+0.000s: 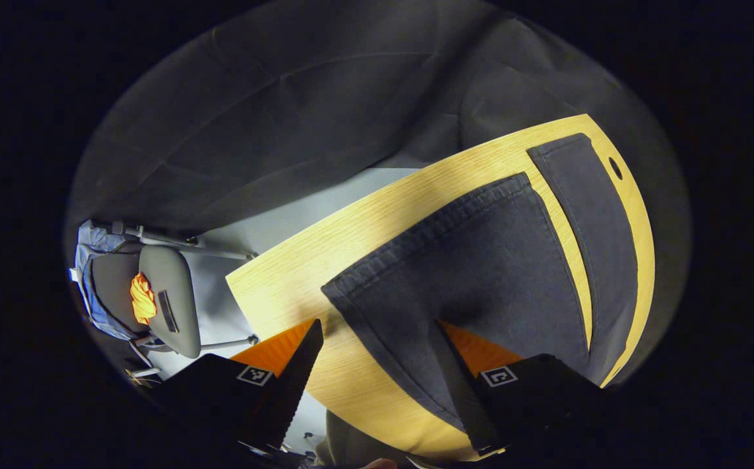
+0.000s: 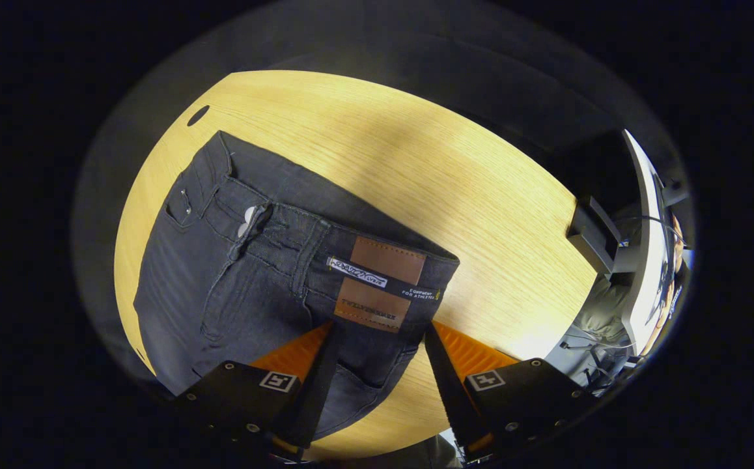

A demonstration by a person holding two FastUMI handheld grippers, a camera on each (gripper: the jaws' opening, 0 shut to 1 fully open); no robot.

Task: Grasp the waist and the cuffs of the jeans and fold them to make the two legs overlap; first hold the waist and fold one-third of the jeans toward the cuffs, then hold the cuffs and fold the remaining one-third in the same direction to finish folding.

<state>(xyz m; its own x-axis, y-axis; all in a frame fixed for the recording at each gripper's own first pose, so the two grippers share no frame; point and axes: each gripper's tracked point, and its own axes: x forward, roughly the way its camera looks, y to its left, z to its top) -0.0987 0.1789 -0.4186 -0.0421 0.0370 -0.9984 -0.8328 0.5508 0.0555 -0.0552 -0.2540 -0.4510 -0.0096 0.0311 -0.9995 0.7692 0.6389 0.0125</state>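
Dark grey jeans lie flat on the wooden table (image 1: 299,260). In the left gripper view both legs point away; the nearer leg's cuff (image 1: 429,225) has a stitched hem, and the other leg (image 1: 585,215) lies to its right, a strip of table between them. My left gripper (image 1: 377,358) is open, its fingers straddling the nearer leg's side edge just behind the cuff. The right gripper view shows the waist (image 2: 299,241) with a brown leather patch (image 2: 380,283) and a button (image 2: 247,220). My right gripper (image 2: 377,361) is open, with the patch end of the waistband between its fingers.
A grey chair (image 1: 165,299) carrying a blue backpack and something orange stands on the pale floor left of the table. A cable hole (image 2: 198,115) sits near the table's far edge. A desk with a screen (image 2: 644,247) stands beyond the table's right end.
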